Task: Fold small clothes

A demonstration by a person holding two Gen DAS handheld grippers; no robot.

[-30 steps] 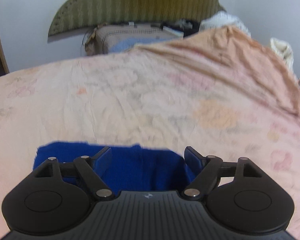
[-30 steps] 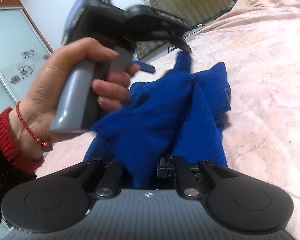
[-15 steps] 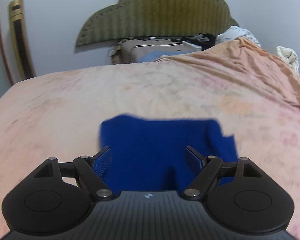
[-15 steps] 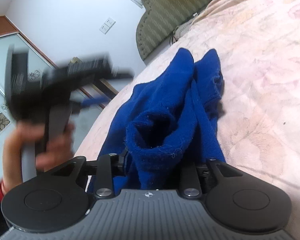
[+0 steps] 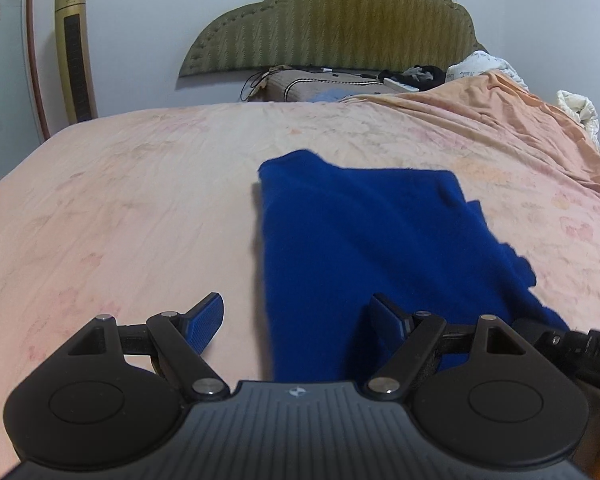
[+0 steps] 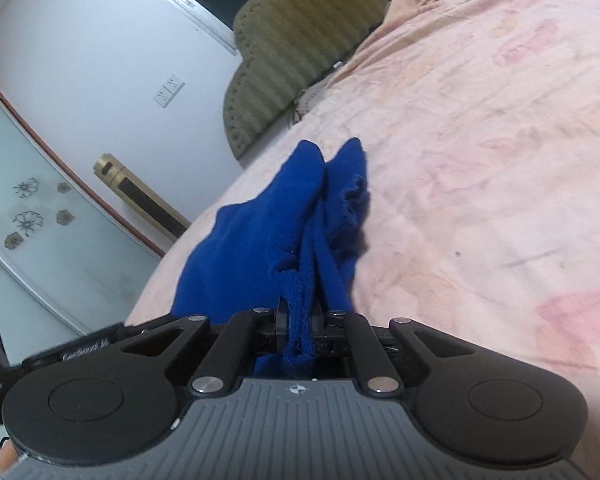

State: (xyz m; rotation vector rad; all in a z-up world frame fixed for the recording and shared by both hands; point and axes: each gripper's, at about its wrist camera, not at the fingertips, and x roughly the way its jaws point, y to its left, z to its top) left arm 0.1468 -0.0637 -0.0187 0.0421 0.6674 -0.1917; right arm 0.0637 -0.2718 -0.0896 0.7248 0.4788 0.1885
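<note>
Pinching bunched near edge of deep-blue fuzzy knit garment (image 6: 300, 320) in right tongs (image 6: 300, 326), clamped tight, likely anchoring for fold. Left tongs (image 5: 298, 314) spread wide, empty, straddling cloth's left edge, lower centre. Garment flat on peach floral bedsheet (image 5: 140, 200).

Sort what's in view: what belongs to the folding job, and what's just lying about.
Job: blue garment; right gripper, shut on it; left gripper, open; bedsheet.
Lying about: headboard; gold tower fan; white bedding.
</note>
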